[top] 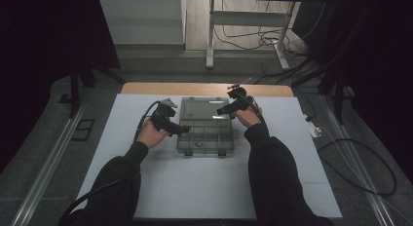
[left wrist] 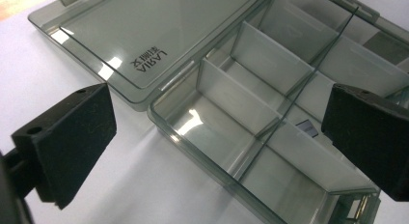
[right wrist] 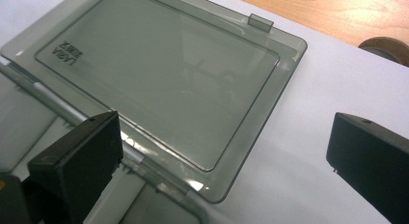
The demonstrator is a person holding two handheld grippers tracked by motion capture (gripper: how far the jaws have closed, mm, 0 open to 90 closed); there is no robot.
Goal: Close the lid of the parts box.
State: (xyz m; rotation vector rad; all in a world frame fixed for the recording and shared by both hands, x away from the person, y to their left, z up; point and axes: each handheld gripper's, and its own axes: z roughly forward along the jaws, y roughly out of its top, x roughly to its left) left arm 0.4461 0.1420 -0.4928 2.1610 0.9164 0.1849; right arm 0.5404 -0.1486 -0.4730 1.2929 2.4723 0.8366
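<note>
A clear grey plastic organiser box [top: 204, 136] lies open on the white table cover, its lid [top: 204, 109] flat behind the tray. The tray [left wrist: 270, 103] has several divided compartments; a small dark item [top: 199, 144] lies in one near the front. My left gripper [top: 181, 130] hovers at the tray's left edge, jaws wide open with nothing between them, over the tray's corner [left wrist: 159, 113]. My right gripper [top: 223, 110] is open above the lid's right end [right wrist: 164, 84], also holding nothing.
The white cover [top: 146, 187] overlies a wooden table whose bare strip [top: 204, 88] shows at the far edge. A round dark object [right wrist: 386, 49] sits at that wooden edge. Cables [top: 360, 162] lie on the floor to the right.
</note>
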